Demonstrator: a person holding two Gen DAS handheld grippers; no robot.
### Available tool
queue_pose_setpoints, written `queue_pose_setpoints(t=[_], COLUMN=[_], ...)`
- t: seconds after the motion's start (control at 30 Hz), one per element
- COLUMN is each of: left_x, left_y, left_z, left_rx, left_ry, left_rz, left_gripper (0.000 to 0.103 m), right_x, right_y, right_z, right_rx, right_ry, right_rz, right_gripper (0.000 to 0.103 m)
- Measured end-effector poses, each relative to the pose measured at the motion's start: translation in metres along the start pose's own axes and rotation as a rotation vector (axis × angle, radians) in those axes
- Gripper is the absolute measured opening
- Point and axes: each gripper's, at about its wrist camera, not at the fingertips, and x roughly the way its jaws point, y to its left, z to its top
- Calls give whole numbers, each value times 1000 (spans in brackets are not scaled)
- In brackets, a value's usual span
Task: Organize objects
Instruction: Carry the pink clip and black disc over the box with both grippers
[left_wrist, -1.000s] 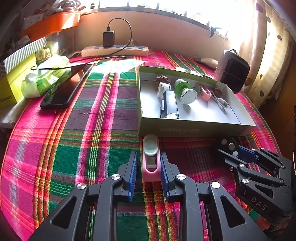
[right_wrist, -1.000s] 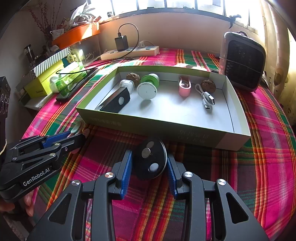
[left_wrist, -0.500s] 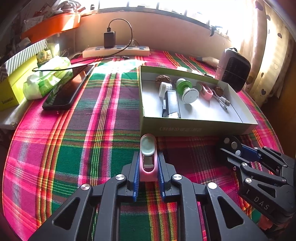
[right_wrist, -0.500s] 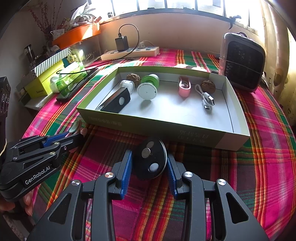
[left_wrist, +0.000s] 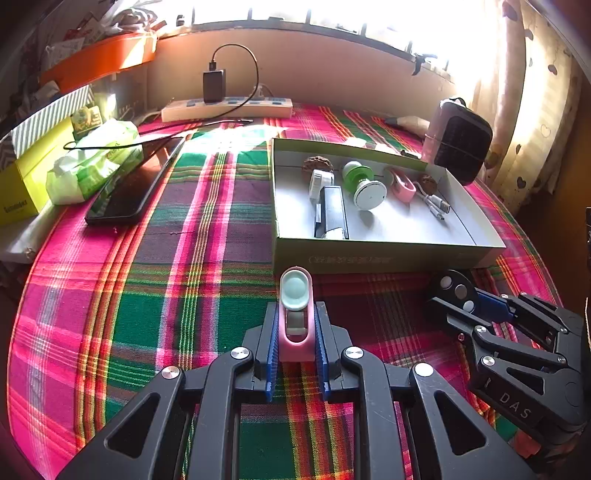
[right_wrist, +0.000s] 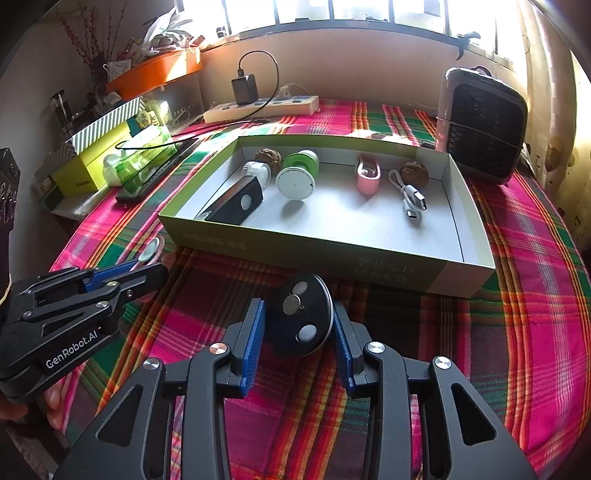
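**Two grips, one box wall to clear**

The left hand-held gripper (left_wrist: 295, 334) is clamped on the pink clip (left_wrist: 295, 314); the right hand-held gripper (right_wrist: 297, 328) pinches the black disc (right_wrist: 298, 315). Both sit on the plaid counter (left_wrist: 147, 314), just near of the box (right_wrist: 369, 264). A low carry could snag that near wall; the round disc may slip.

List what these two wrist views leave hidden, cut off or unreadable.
- Pink device, left wrist view: its rear end is hidden by the left gripper fingers.
- Black round disc, right wrist view: its underside is hidden against the cloth.
- Print on the box front wall, both views: too faint to read.
- Window, left wrist view: washed out by glare.
- Yellow-green carton, left wrist view: cut off by the edge.
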Motion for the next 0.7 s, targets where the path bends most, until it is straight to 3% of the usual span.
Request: queue_pose_setpoints(t=[0.7], left_x=[-17], left_y=[-22], left_z=[2], left_rx=[47], left_ry=[-33], left_rz=[-27], left_gripper=[16], right_x=[-22], right_y=[-10], right_z=[1], right_rx=[27], right_ry=[-48], right_rz=[5], right_gripper=[36])
